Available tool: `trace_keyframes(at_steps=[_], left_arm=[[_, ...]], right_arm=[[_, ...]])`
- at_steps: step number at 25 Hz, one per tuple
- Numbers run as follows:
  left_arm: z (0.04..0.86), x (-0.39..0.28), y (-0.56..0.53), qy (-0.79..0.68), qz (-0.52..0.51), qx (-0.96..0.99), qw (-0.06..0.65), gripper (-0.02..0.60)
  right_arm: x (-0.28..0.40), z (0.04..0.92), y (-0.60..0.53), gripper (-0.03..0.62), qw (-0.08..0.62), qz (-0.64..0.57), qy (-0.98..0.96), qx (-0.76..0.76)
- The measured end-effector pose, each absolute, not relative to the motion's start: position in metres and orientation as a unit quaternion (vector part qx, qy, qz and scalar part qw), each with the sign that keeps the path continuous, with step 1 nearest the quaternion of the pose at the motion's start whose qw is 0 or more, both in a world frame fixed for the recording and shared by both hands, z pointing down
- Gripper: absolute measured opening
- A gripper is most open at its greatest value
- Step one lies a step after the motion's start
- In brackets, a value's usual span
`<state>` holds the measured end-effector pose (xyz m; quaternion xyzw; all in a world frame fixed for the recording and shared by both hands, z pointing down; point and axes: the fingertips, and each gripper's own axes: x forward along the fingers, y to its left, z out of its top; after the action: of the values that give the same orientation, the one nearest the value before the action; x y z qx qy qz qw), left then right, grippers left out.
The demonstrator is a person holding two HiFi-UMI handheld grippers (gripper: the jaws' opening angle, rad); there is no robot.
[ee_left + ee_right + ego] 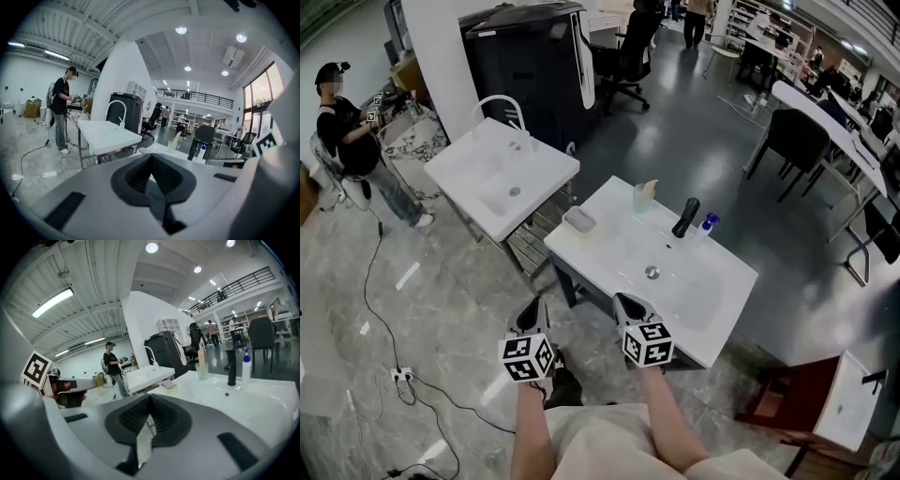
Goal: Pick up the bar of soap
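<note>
Short of the white ceramic washbasin's (609,246) near edge, the left claw (533,309) is closed and empty. The pale grey rectangular bar of soap (579,220) sits at the basin's far left corner, well apart from both claws. The right claw (628,306), also closed and empty, hovers at the near rim.

2 sinks (469,169) (609,246); 2 tools (532,319) (630,305); 1 soap bar (579,219)
</note>
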<state>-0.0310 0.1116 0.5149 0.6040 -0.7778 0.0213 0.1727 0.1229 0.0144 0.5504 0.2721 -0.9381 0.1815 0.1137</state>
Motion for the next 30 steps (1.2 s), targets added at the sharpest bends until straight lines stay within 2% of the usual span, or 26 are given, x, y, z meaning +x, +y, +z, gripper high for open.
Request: trace_keyframes(at_steps=[17,24,30], left_arm=[[0.513,-0.139,0.032,-0.747,-0.002,0.635,0.197,0.006],[0.529,-0.194,-0.004,-0.725,0.021,0.654,0.213,0.006],[0.515,-0.223,-0.037,-0.696,0.049,0.688,0.199,0.006]], right_arm=[[0.005,0.543,-0.048,0.005,0.141,0.171,-0.935,0.278],[-0.053,0.562,-0.081,0.005,0.151,0.186,-0.927,0.288],[-0.072,0.571,-0.109,0.005,0.147,0.215,-0.914,0.31]])
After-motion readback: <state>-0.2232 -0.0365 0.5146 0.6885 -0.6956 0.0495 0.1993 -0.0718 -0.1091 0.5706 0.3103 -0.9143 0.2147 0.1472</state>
